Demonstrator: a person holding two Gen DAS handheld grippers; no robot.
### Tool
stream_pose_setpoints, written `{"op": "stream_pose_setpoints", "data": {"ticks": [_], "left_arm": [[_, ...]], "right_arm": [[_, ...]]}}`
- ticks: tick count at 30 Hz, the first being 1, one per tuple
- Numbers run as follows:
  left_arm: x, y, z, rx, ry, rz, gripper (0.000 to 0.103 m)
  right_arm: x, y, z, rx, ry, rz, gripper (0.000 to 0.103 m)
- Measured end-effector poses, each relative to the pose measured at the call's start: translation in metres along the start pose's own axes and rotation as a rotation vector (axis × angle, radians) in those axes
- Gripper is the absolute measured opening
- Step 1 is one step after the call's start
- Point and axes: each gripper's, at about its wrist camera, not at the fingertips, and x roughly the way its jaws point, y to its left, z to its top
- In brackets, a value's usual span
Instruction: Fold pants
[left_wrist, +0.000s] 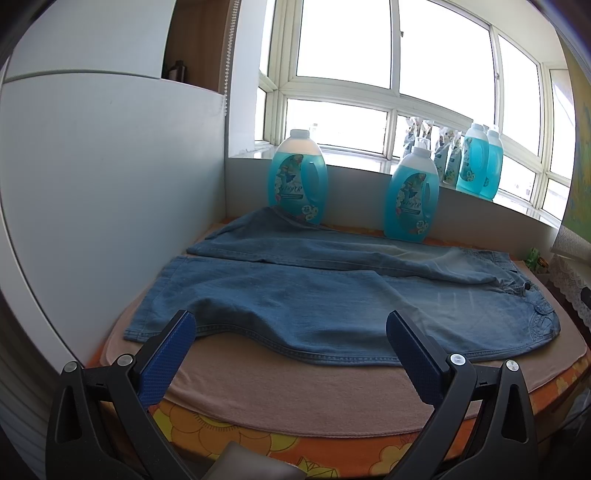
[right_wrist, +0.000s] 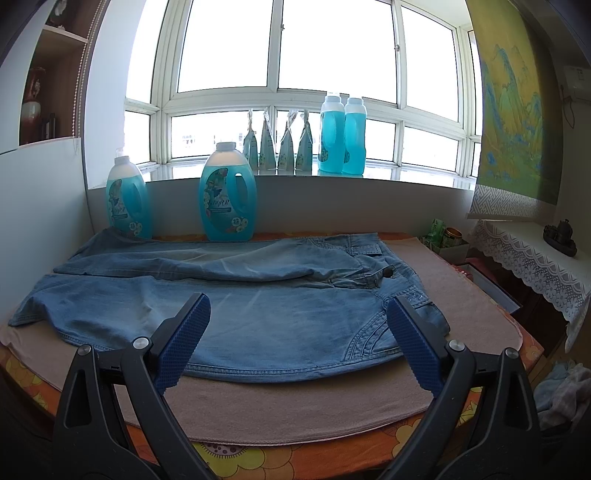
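Observation:
Blue denim pants (left_wrist: 314, 295) lie spread flat on a beige cloth (left_wrist: 295, 391), legs to the left and waist with a dark button to the right. My left gripper (left_wrist: 291, 325) hovers open at the near edge of the front leg, holding nothing. In the right wrist view the same pants (right_wrist: 258, 314) stretch across the cloth (right_wrist: 295, 406). My right gripper (right_wrist: 299, 310) stands open just before the hip and waist end, its blue pads (right_wrist: 410, 347) apart and empty.
Two blue detergent bottles (left_wrist: 297, 177) (left_wrist: 412, 195) stand right behind the pants; the left one touches the far leg. More bottles (right_wrist: 341, 136) and pouches (right_wrist: 277, 144) sit on the window sill. A white panel (left_wrist: 110, 184) walls the left side. A lace-covered side table (right_wrist: 535, 258) stands at right.

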Motion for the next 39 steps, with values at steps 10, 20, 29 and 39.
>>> {"op": "stream_pose_setpoints", "data": {"ticks": [10,20,29,39], "left_arm": [[0.0,0.001,0.0,-0.002,0.002,0.002,0.103],[0.001,0.002,0.0,0.001,0.008,0.003,0.103],[0.001,0.002,0.0,0.003,0.005,0.008,0.103],[-0.005,0.014,-0.003,0.028,0.002,0.062,0.103]], "right_arm": [[0.0,0.001,0.0,-0.001,0.001,0.0,0.098],[0.0,0.001,-0.001,-0.002,0.001,-0.001,0.098],[0.0,0.0,-0.001,-0.002,0.002,-0.001,0.098],[-0.001,0.008,-0.003,0.008,0.011,0.055,0.098]]}}
